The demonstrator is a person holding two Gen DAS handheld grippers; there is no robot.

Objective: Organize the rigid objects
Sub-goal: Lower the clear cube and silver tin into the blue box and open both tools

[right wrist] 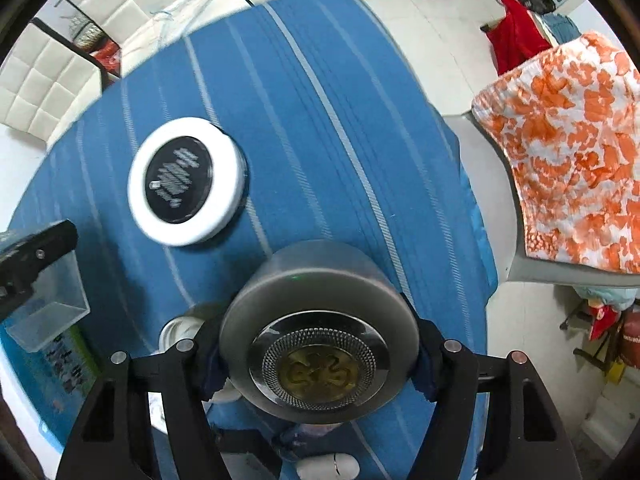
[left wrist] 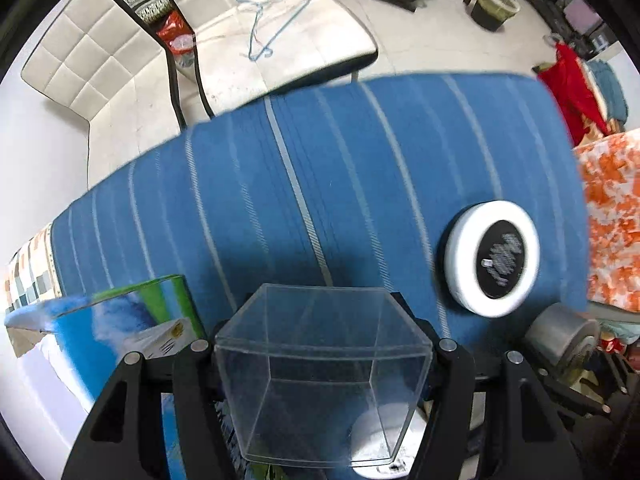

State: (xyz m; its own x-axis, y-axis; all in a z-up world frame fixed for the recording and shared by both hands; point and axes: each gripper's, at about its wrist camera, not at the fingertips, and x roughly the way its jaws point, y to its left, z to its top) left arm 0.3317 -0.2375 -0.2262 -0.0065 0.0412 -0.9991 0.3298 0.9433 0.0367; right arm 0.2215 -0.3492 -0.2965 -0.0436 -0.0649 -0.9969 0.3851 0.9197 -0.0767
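Observation:
My left gripper [left wrist: 324, 364] is shut on a clear plastic box [left wrist: 320, 376], held above the blue striped tablecloth [left wrist: 320, 184]. My right gripper [right wrist: 318, 356] is shut on a grey metal tin [right wrist: 320, 332] with a mesh lid and gold emblem, also lifted over the cloth. A round white disc with a black centre [left wrist: 494, 258] lies on the cloth to the right of the left gripper; in the right wrist view the disc [right wrist: 186, 180] lies ahead to the left. The clear box [right wrist: 48, 304] and the left gripper show at the left edge there.
A blue and green carton [left wrist: 132, 328] stands at the near left. A small white jar [right wrist: 180, 330] sits on the cloth under the tin. White padded chairs [left wrist: 276, 28] stand beyond the table. An orange patterned cloth [right wrist: 572, 160] covers a chair at the right.

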